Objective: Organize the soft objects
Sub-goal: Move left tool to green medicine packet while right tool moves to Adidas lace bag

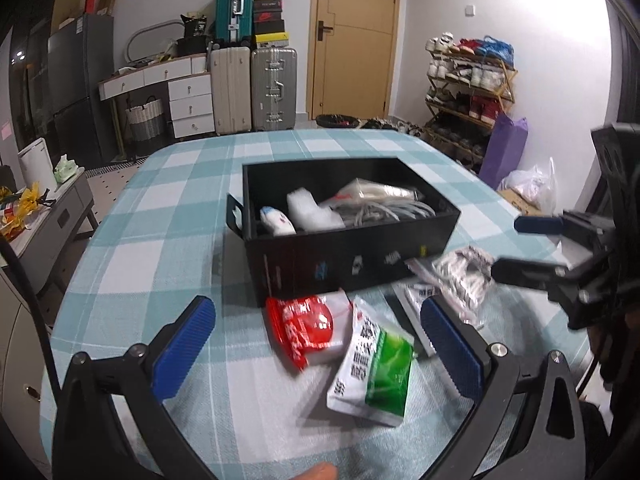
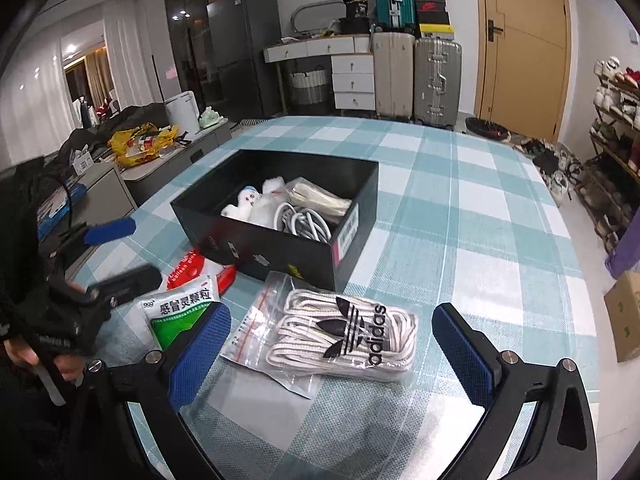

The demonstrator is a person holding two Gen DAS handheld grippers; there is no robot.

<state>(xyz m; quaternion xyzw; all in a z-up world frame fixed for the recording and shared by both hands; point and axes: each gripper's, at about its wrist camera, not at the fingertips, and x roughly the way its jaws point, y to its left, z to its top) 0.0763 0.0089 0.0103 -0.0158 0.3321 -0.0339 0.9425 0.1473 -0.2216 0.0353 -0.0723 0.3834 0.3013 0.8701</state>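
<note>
Both grippers spread wide & empty over soft items beside black cardboard box on teal-white checked tablecloth.

Right gripper flanks clear zip bag of white laces marked "adidas", just in front of box. Left gripper flanks green-white "999" sachet & red-white packet. Right view only: "balloon" on red packet, white plush & grey cable in box. Left view: blurred, text unreadable.

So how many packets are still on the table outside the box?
3: red packet nearest the black box, green-and-white sachet beside it, laces bag to their right. Others may be hidden.
</note>
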